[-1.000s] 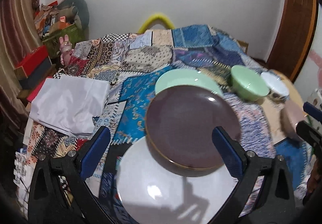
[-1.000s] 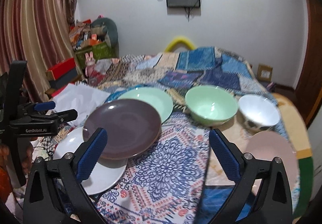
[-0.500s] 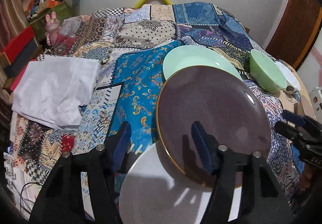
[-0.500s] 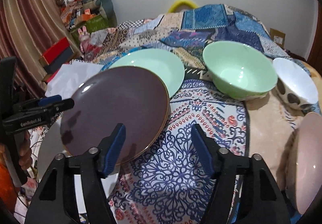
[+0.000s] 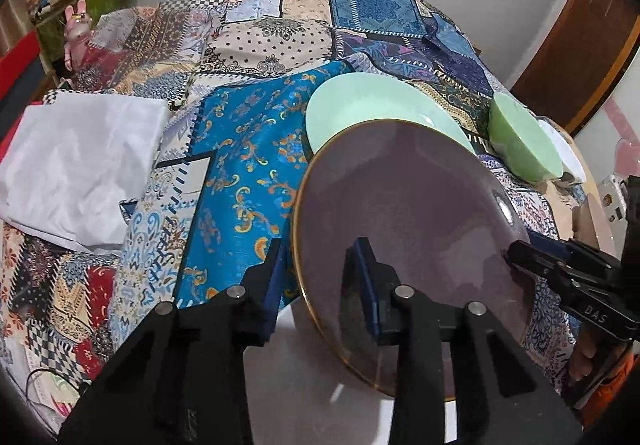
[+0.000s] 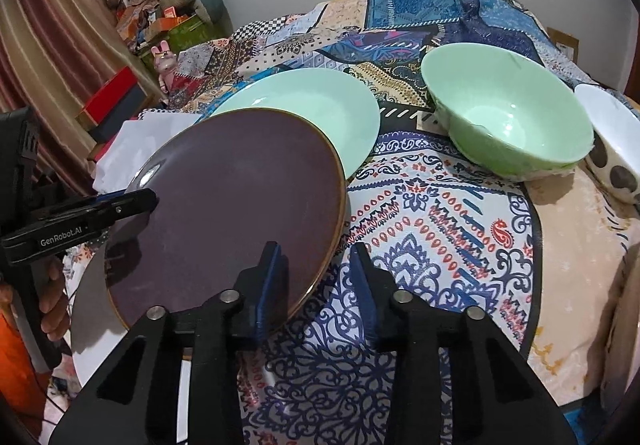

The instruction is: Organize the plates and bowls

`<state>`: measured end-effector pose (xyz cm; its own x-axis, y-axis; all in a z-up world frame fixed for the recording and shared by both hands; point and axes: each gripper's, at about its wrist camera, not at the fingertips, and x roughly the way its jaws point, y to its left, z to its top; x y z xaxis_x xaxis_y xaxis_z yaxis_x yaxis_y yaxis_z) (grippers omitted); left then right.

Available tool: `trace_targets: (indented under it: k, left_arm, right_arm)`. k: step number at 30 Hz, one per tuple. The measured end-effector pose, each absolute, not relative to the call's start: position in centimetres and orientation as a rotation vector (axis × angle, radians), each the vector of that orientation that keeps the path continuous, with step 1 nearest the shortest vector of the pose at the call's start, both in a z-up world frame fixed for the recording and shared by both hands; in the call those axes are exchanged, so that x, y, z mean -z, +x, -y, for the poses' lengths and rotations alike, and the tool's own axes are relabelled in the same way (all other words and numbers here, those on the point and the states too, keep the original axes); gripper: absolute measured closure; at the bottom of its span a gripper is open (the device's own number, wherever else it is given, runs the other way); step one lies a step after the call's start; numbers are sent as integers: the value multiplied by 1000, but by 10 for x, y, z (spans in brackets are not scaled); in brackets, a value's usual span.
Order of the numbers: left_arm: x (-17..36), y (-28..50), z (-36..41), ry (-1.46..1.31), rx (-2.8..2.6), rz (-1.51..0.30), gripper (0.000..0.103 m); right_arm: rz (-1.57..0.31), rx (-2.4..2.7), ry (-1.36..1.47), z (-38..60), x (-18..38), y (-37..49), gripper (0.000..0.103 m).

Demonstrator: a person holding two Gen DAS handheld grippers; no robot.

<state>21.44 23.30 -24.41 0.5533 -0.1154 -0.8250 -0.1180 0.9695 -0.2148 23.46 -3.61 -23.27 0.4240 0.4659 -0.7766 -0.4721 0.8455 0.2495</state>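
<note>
A dark purple plate [image 5: 408, 213] with a gold rim lies partly on a white plate [image 5: 320, 385] and overlaps a mint green plate [image 5: 360, 105]. My left gripper [image 5: 320, 277] straddles the purple plate's left rim, jaws part-closed with a gap still showing. My right gripper [image 6: 318, 277] straddles the plate's [image 6: 228, 213] right rim the same way. The left gripper's fingers [image 6: 132, 203] show at the plate's far side in the right wrist view. A green bowl [image 6: 508, 117] and a white spotted bowl [image 6: 612, 141] stand to the right.
Everything sits on a patchwork cloth [image 6: 432, 213] over a bed. A folded white sheet [image 5: 76, 165] lies at the left. A pink plate edge [image 6: 624, 325] shows at far right. Boxes and toys [image 6: 168, 21] are stacked by the curtain.
Both grippers have moved down and forward to the purple plate and narrowed their jaws from wide open, one at each side of its rim.
</note>
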Motion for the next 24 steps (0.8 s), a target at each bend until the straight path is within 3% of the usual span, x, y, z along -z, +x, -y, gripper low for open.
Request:
trace_targets:
  k: [24]
  left_arm:
    - [233,208,-218,-239,23,-983,71]
  right_arm:
    - [-943,-620,46,45,230,236,77]
